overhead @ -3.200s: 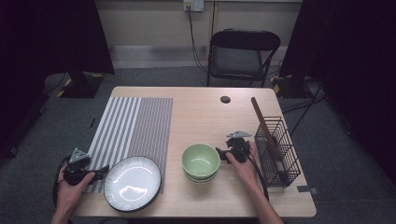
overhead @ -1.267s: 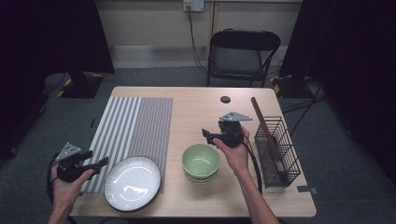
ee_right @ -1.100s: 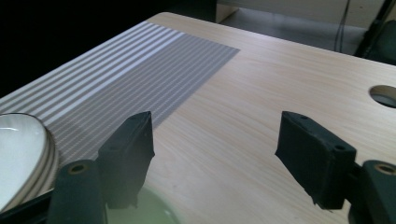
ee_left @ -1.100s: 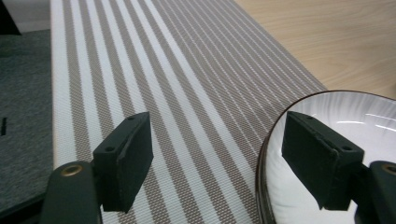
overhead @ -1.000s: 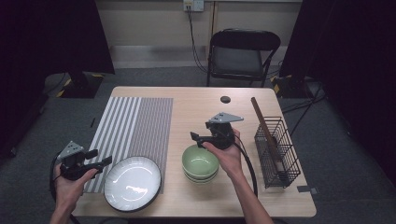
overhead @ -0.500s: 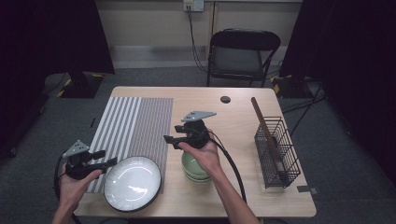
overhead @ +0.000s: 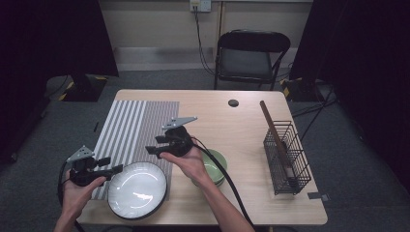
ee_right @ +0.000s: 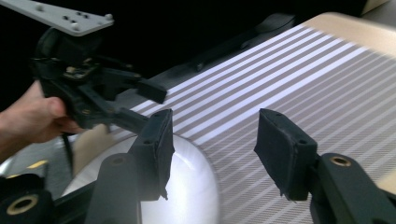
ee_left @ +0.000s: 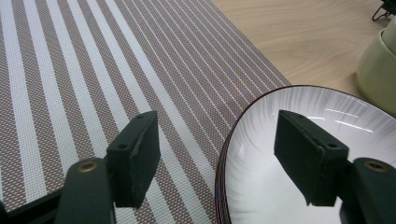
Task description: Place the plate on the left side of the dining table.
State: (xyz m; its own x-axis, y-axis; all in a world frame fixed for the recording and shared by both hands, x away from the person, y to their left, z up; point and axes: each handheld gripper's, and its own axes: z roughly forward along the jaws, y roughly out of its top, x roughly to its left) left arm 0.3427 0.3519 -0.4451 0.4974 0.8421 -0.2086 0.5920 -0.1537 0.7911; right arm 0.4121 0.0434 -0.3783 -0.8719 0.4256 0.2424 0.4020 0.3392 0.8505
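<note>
High view: white plate [overhead: 137, 189] at table's 7 o'clock, partly on striped mat [overhead: 130, 130]. Left gripper [overhead: 112, 170] at plate's 9 o'clock, jaws apart astride rim, gripping nothing. Right gripper [overhead: 153, 145] at plate's 1 o'clock, empty jaws just narrowing; green bowl [overhead: 215, 163] at 3 o'clock.

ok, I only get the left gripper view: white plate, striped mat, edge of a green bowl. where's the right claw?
Observer: In the high view the right claw is over the near right edge of the brown-and-white striped woven mat, just beyond the round white plate, pointing left.
Operator: Holding anything?
Observer: No. Its jaws have just been closing, but they are open with nothing between them.
Operator: What's right of the bowl?
Observer: A black wire basket with a long wooden-handled tool leaning in it, standing apart from the pale green round bowl.
</note>
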